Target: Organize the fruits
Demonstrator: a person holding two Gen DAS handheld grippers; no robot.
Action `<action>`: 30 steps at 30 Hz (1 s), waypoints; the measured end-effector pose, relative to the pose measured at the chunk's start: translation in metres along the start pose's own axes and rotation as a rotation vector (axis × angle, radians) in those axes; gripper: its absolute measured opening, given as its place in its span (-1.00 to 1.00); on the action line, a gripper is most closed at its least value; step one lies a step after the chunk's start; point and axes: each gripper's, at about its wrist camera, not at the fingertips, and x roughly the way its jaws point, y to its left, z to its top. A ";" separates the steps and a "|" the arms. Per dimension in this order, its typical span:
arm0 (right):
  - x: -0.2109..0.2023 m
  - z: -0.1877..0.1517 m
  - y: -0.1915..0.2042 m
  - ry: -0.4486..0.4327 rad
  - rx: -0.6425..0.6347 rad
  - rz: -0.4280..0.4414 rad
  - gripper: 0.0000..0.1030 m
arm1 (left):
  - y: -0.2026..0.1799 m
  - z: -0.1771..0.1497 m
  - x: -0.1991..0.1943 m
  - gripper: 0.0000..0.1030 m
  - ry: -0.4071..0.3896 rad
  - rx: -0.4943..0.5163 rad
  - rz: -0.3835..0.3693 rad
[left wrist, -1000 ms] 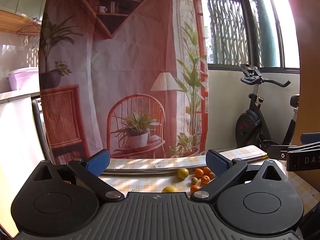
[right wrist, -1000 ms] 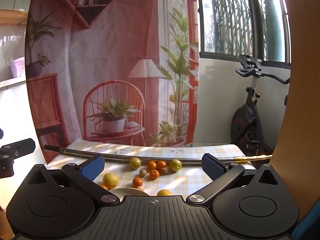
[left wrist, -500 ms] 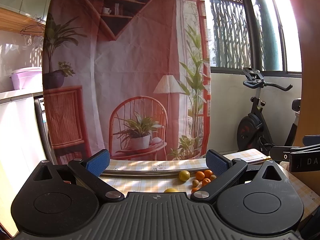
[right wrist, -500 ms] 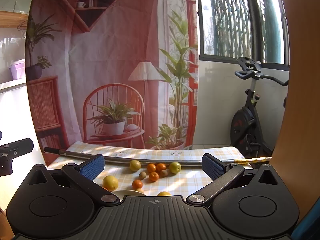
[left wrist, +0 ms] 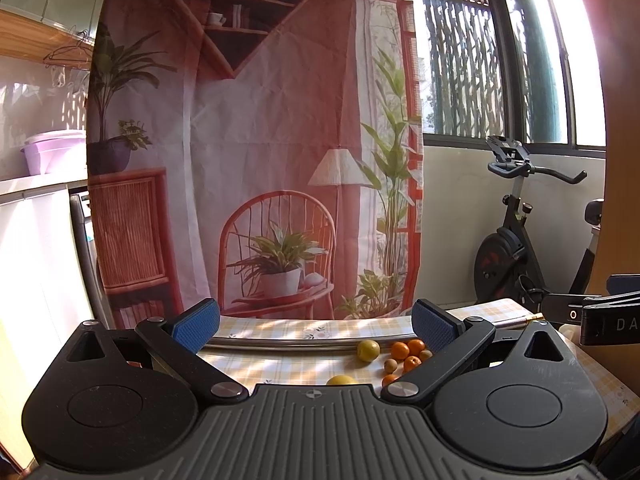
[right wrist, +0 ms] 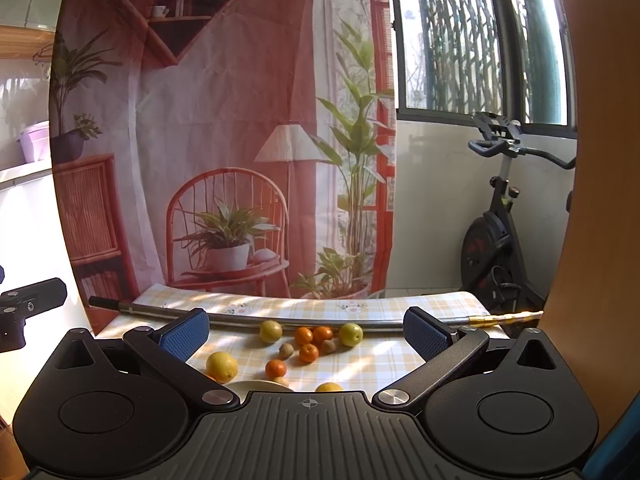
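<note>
Surface (right wrist: 384, 364) in checked cloth carries a long metal rod (right wrist: 320, 322) across its far side; fruit lies scattered on the near side of it. We hold both claws above the near edge, wide open and empty: left claw (left wrist: 316, 326), right claw (right wrist: 306, 330). Yellow fruit (right wrist: 222, 366) and oranges (right wrist: 314, 336) sit ahead of the right claw, between its fingers, so that hand is nearer. A pale rim (right wrist: 260, 386) below, possibly a bowl.
</note>
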 end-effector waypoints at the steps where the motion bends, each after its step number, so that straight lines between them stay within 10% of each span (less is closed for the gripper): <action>1: 0.000 0.000 0.000 0.000 0.000 0.000 0.99 | 0.000 0.000 0.000 1.00 0.000 0.000 0.000; 30: -0.004 0.002 -0.002 -0.016 0.005 0.000 1.00 | -0.001 -0.001 -0.005 1.00 -0.021 -0.005 0.010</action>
